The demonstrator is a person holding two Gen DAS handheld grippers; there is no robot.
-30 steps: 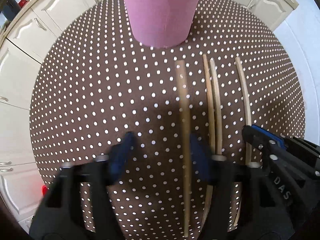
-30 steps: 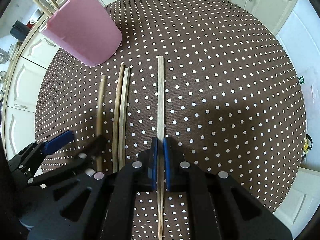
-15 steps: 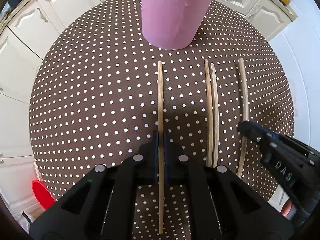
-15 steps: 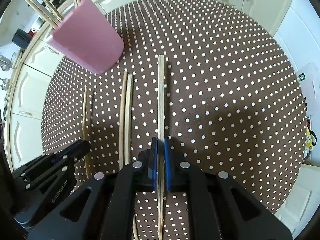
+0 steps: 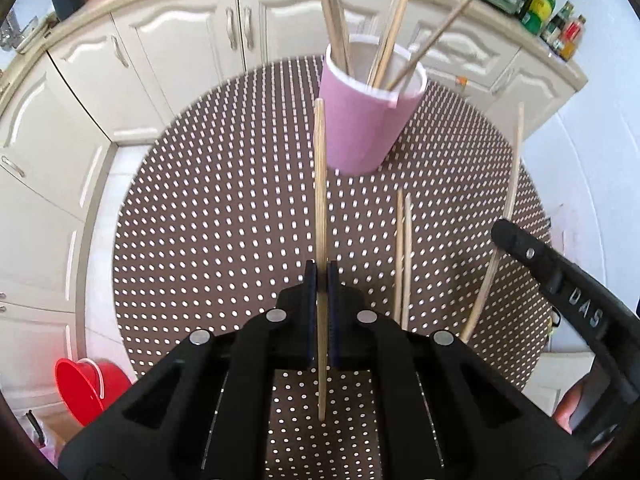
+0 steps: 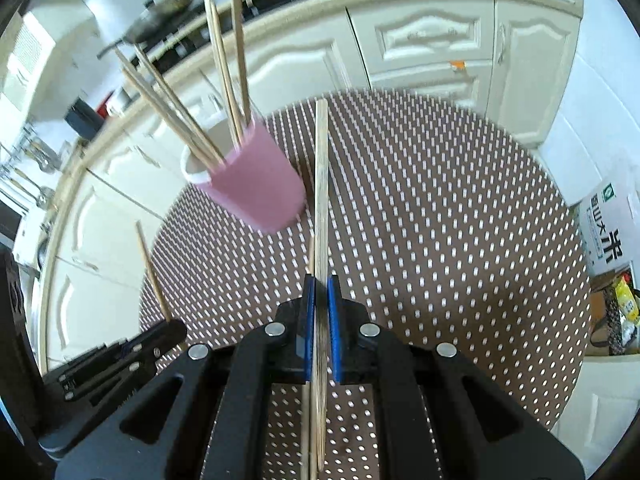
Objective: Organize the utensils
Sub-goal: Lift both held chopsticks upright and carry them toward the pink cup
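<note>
**Both tools up, a stick in each**

My left tool (image 5: 321,276) is clamped tight on a stick (image 5: 320,200), the blue pads pinching it partway along its length. The stick runs straight up the middle of the left view, its far tip just beside the cup (image 5: 366,120), its near end poking out behind the pads. It hangs clear of the surface (image 5: 200,220).

My right tool (image 6: 321,288) is closed just as hard on its own stick (image 6: 321,184), which also runs up the centre of the right view, to the right of the cup (image 6: 256,188). I see that same stick from the left camera, slanting up at the right (image 5: 508,208), with the right tool's black body (image 5: 568,292) in front of it and a bit of a hand (image 5: 568,408) below.

Two more sticks (image 5: 403,256) lie side by side on the surface, between my two tools. From the right camera I catch only a sliver of them, mostly hidden behind my held stick.

The pink cup stands upright on the dotted surface, towards its far edge, already holding a bunch of sticks (image 5: 384,32) that fan out of its mouth. In the right view the left tool (image 6: 120,360) shows low at the left with its stick (image 6: 154,272) angled upward.

A red bucket (image 5: 86,388) sits on the floor at lower left.
</note>
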